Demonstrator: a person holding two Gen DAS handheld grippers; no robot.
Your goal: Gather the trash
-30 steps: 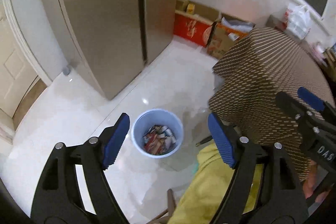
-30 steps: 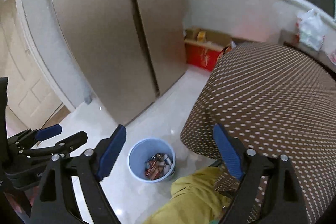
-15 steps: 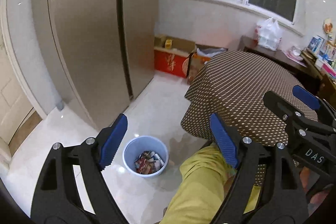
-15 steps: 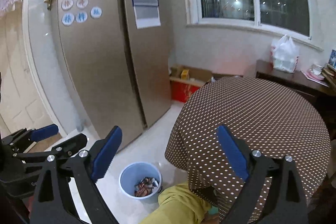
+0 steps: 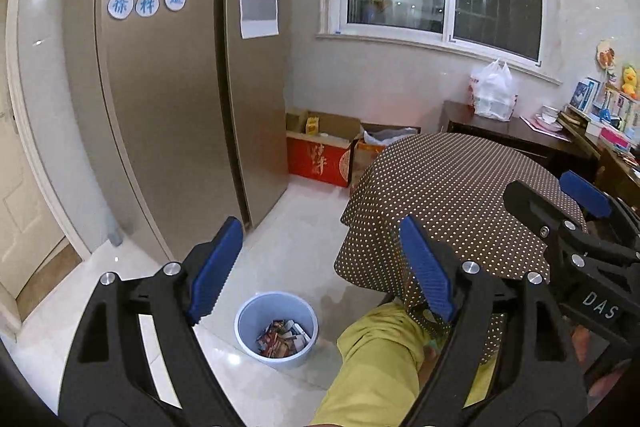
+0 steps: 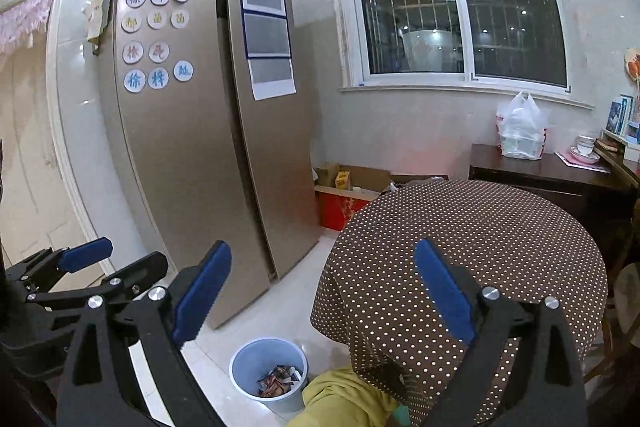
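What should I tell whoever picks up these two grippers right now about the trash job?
Left gripper: jaws open, nothing between them.
Right gripper: jaws open, nothing between them.
Bin: a pale blue one on the floor, beside the table and in front of the fridge. Wrappers already lie in it.
Done: the dotted cloth on the table shows no loose trash in either view.
Left: probably little; check the floor and the far side of the table, which these views do not fully show.
Note: a person's yellow-clad leg is close to the bin.
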